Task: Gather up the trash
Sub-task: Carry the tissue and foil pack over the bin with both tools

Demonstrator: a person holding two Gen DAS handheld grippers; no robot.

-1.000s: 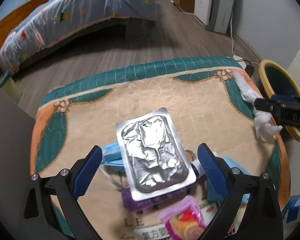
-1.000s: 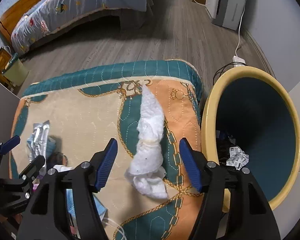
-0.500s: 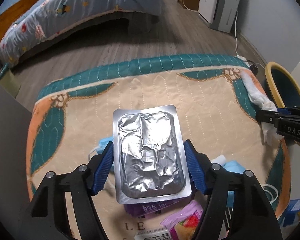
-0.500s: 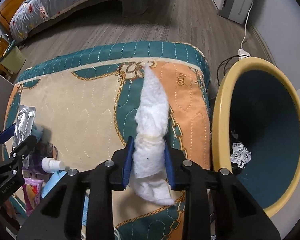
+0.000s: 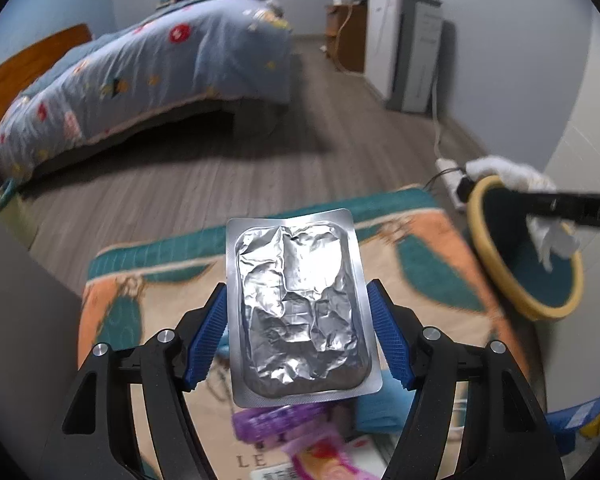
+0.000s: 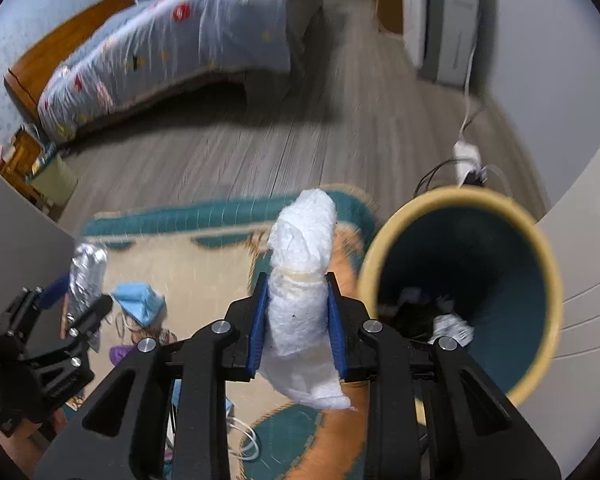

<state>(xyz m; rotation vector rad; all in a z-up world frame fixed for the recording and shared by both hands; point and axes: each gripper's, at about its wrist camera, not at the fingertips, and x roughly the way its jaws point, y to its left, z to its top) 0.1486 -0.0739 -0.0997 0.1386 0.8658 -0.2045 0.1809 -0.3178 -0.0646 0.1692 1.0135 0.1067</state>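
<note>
My left gripper is shut on a silver foil blister pack and holds it raised above the patterned mat. My right gripper is shut on a rolled white tissue wad, lifted off the mat next to the yellow bin. The bin has a dark teal inside with some trash at its bottom. In the left wrist view the right gripper's black finger with the tissue is over the bin's rim. The left gripper and foil pack show at the left of the right wrist view.
More litter lies on the mat: a blue face mask, a purple wrapper, a pink snack packet. A bed stands across the wood floor. A power strip with cable lies behind the bin. A white appliance stands at the back wall.
Both grippers closed on their items and lifted. The left raised the foil pack off the mat; the right raised the tissue wad and moved it toward the bin.
</note>
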